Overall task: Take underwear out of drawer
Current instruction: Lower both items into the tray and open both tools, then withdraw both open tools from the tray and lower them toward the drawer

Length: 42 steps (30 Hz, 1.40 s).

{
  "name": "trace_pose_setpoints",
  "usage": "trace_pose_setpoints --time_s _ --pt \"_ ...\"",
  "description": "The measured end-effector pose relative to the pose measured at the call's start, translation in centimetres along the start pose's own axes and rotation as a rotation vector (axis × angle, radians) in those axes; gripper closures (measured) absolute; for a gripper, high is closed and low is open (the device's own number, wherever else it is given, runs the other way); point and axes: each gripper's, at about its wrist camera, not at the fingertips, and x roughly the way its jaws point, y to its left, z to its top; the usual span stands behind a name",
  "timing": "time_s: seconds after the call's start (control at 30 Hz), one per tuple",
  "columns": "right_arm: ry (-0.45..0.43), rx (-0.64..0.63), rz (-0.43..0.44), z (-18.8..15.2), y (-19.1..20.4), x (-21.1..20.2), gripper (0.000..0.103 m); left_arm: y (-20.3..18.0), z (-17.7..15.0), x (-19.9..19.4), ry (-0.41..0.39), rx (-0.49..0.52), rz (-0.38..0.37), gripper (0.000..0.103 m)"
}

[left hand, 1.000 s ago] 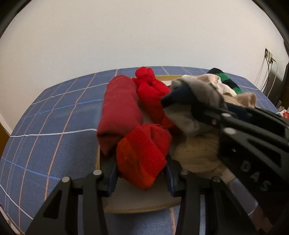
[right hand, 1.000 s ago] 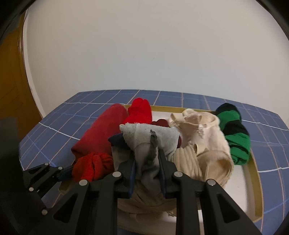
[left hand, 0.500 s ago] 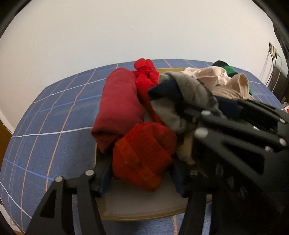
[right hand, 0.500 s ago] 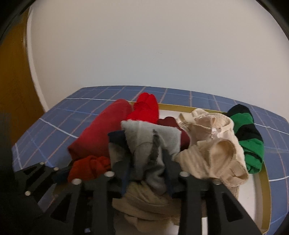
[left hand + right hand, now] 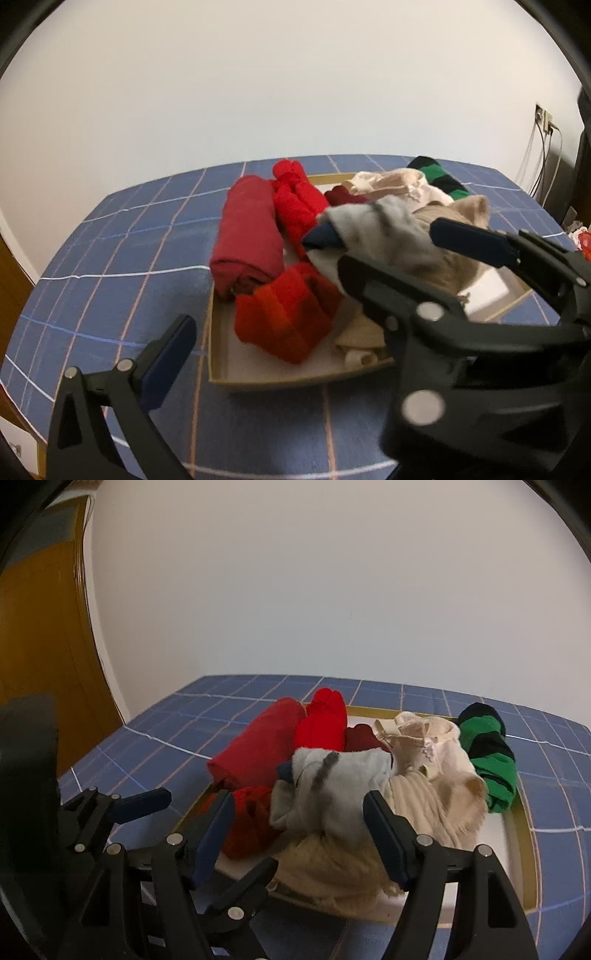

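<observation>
Grey underwear with a navy waistband lies on top of the pile in the shallow wood-rimmed drawer. My right gripper has its jaws opening. The grey piece sits between the pads and neither pad presses on it. My left gripper is opening too and stands wide. An orange-red bundle rests in the drawer just ahead of it, untouched. Only its left finger shows there; the right gripper hides the other.
The drawer sits on a blue checked cover. It also holds a dark red roll, a bright red bundle, beige garments and a green-black striped sock. Wall cables hang at right; a wooden door stands at left.
Both grippers have opened: the left let go of the orange-red bundle, the right let go of the grey underwear. Both have drawn back a little from the drawer.
</observation>
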Motion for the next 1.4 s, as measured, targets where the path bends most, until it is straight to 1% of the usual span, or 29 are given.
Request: trace_pose_setpoints --time_s 0.17,0.23,0.4,0.57,0.8,1.03,1.17,1.3,1.4 --pt "-0.048 0.064 0.003 -0.6 -0.5 -3.0 0.029 0.5 -0.4 -1.9 -0.04 -0.028 -0.003 0.0" --pt "-0.056 0.105 -0.012 -1.1 -0.9 -4.1 0.029 0.3 -0.7 -2.5 -0.044 -0.026 -0.011 0.0" --pt "-0.074 0.176 -0.007 -2.9 -1.5 -6.5 0.029 -0.2 -2.0 -3.8 -0.057 -0.013 -0.009 0.0" --pt "-0.083 0.181 -0.019 -4.5 -1.4 -8.2 0.029 -0.9 -3.2 -4.6 -0.055 0.009 -0.009 0.0" --pt "-0.099 0.204 -0.042 -5.4 -1.4 -9.1 0.029 -1.4 -4.2 -5.4 -0.054 0.001 -0.013 0.0" --pt "-0.135 0.201 -0.106 -6.4 -1.5 -9.9 0.029 -1.9 -5.0 -6.0 -0.067 0.003 -0.01 0.0" --pt "-0.152 0.221 -0.12 -6.3 -2.2 -10.2 0.029 -2.3 -4.9 -6.2 -0.076 0.01 -0.002 0.0" --pt "-0.158 0.228 -0.125 -6.1 -2.7 -10.7 0.029 -2.5 -4.7 -6.5 -0.09 0.008 -0.01 0.0" --pt "-0.175 0.223 -0.148 -6.2 -2.7 -11.1 0.029 -2.6 -4.7 -6.6 -0.1 0.005 -0.007 0.0"
